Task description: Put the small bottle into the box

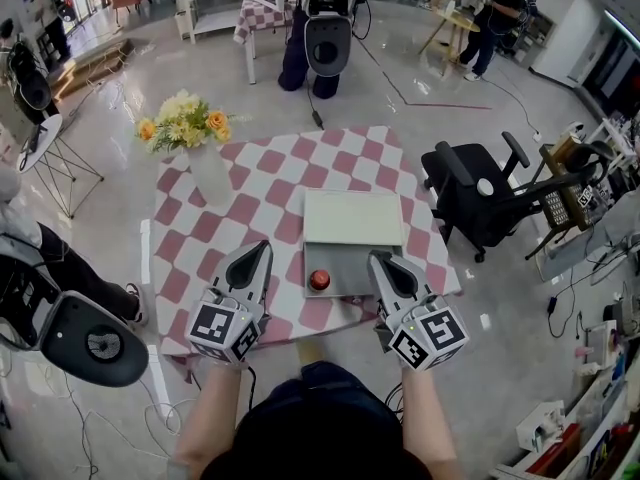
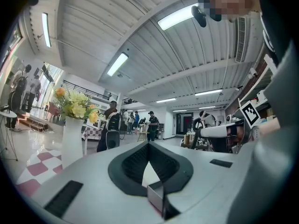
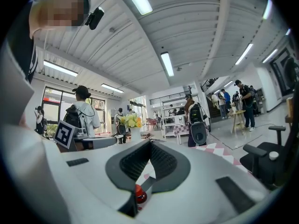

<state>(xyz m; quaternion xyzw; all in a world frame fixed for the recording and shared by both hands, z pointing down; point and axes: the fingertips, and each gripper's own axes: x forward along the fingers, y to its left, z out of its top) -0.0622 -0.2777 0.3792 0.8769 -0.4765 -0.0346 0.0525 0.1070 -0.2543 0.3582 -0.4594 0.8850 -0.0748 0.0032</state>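
Worktop: a table (image 1: 196, 260) under a pink-and-white checked cloth
Box: a flat grey box (image 1: 347, 268) sat near the front edge of the worktop, its pale lid (image 1: 353, 218) open and lying flat behind it
Small bottle: the bottle (image 1: 319, 280) with a red cap lay inside the grey base of the box, toward its front left corner
Left tool: the left tool (image 1: 262, 247) hung over the cloth just left of the box, jaws closed together with nothing between them
Right tool: the right tool (image 1: 378, 258) hung over the right side of the box, jaws closed and empty; its own view showed the red cap just below the tips
Markings: each tool's cube carried black-and-white square code patterns, the left cube (image 1: 225, 328) and the right cube (image 1: 428, 336)
Vase: a white vase (image 1: 209, 173) of yellow and orange flowers (image 1: 185, 123) stood at the far left corner, well apart from the box
Beside the worktop: a black office chair (image 1: 478, 193) on the right
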